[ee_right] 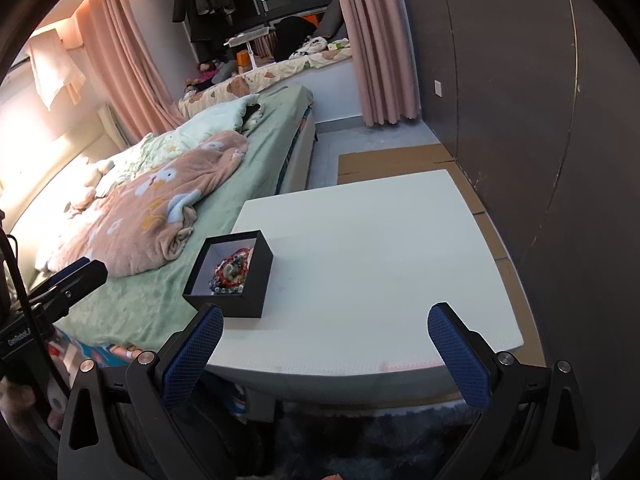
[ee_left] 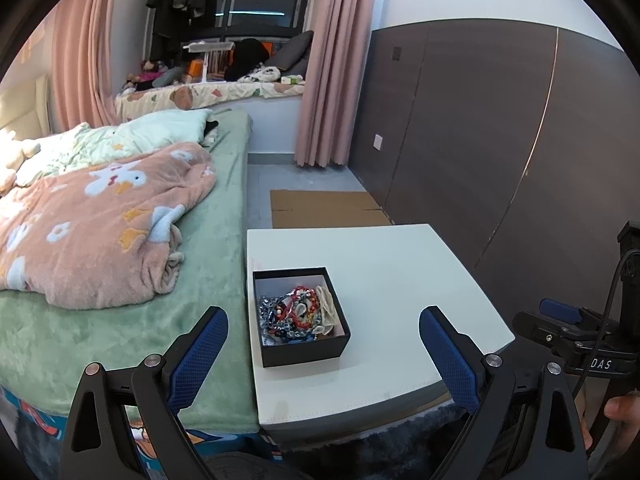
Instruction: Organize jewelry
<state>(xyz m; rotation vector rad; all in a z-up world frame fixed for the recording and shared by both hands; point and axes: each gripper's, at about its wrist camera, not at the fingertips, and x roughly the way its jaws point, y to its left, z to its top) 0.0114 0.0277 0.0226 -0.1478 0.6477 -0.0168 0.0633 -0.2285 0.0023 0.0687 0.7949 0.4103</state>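
A small black box (ee_left: 304, 350) stands near the left edge of a white table (ee_left: 392, 280). It holds a tangle of jewelry (ee_left: 298, 314): red beads, silver chain, pale bangles. My left gripper (ee_left: 324, 322) hovers open just in front of the box, with nothing between its blue pads. In the right wrist view the same box (ee_right: 256, 280) sits front left with the jewelry (ee_right: 232, 272) inside, and my right gripper (ee_right: 326, 318) is open and empty above the table's (ee_right: 380, 248) near edge. The right gripper also shows at the far right of the left view.
A bed (ee_left: 120, 320) with a green cover and a pink flowered blanket (ee_left: 92, 232) touches the table's left side. Flattened cardboard (ee_left: 324, 208) lies on the floor behind the table. A dark wall panel (ee_left: 500, 140) runs along the right. Pink curtains (ee_left: 336, 60) hang at the back.
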